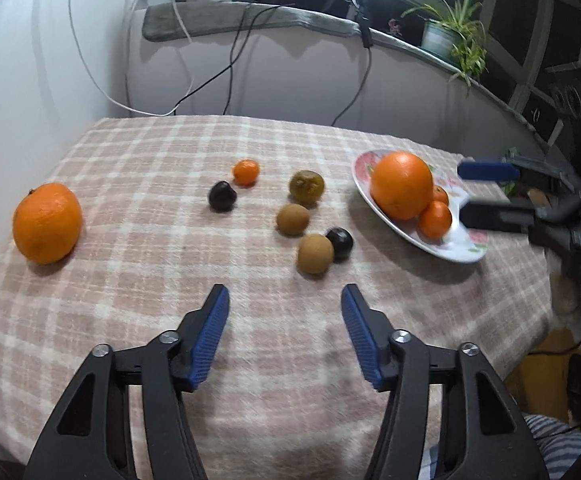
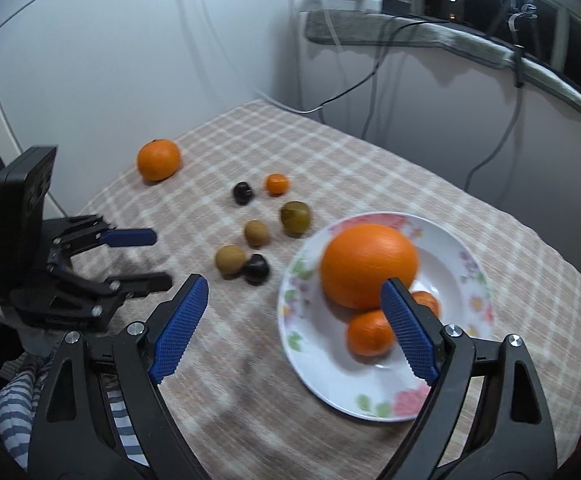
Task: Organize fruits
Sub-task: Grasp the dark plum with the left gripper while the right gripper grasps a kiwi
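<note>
Both wrist views look steeply down, close over table (image 1: pixel 130 152); share loose fruit, plate (image 2: pixel 314 364); right view blurred.

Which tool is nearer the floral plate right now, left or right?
Right. The right tool hangs open at the floral plate, one finger over its fruit. The left tool is open over bare cloth, with the loose small fruits between it and the plate.

3 oranges (image 2: pixel 368 266) on plate (image 2: pixel 450 272) — 7 fruits loose.
</note>
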